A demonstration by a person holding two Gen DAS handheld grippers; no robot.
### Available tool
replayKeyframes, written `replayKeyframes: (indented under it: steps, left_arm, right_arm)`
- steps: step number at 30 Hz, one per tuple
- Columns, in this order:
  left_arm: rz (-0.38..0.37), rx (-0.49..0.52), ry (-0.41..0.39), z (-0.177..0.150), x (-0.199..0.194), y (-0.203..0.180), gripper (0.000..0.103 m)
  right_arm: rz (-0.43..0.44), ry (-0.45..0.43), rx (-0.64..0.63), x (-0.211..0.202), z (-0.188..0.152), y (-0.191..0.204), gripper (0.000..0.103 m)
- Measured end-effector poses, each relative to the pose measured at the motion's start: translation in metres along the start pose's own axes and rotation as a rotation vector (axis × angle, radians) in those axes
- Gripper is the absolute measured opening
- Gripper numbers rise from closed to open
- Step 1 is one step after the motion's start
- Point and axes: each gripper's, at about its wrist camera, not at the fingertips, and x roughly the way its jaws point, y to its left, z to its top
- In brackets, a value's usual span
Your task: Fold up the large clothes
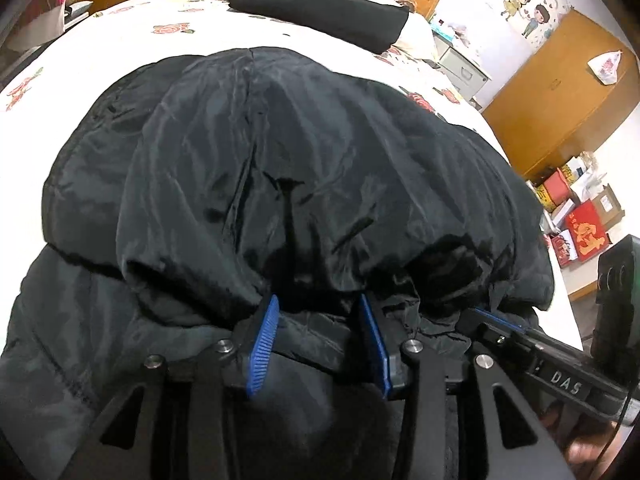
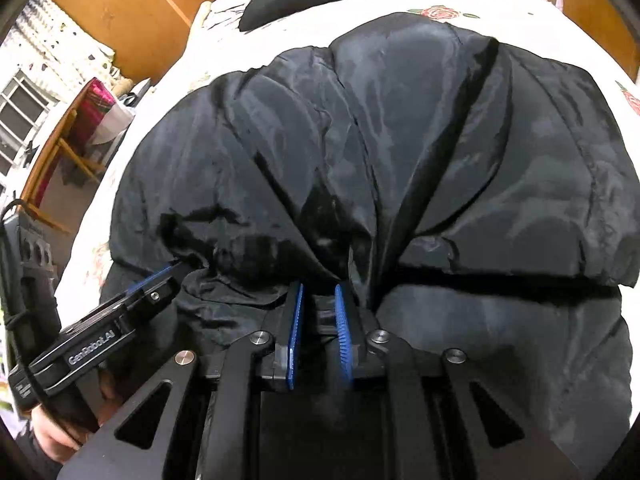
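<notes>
Your left gripper [image 1: 320,312] fingertips are buried under the jacket [image 1: 304,152] fold, so grip can't be told. Jacket bottom is cut off by the frame edge. Right gripper [image 2: 320,300] tips are hidden in bunched fabric too.

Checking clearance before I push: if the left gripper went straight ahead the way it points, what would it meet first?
The left gripper is already at the black jacket; its folded-over layer bulges directly ahead. Past it lies the floral bedspread, then a folded black garment. Depth is unclear.
</notes>
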Motion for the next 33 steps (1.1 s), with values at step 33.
replayKeyframes:
  steps: [33]
  left_arm:
    - [0.082,-0.005,-0.25,0.044,-0.052,0.029,0.047]
  right_arm:
    - [-0.006,-0.291,-0.026,-0.075,0.047,-0.018,0.018]
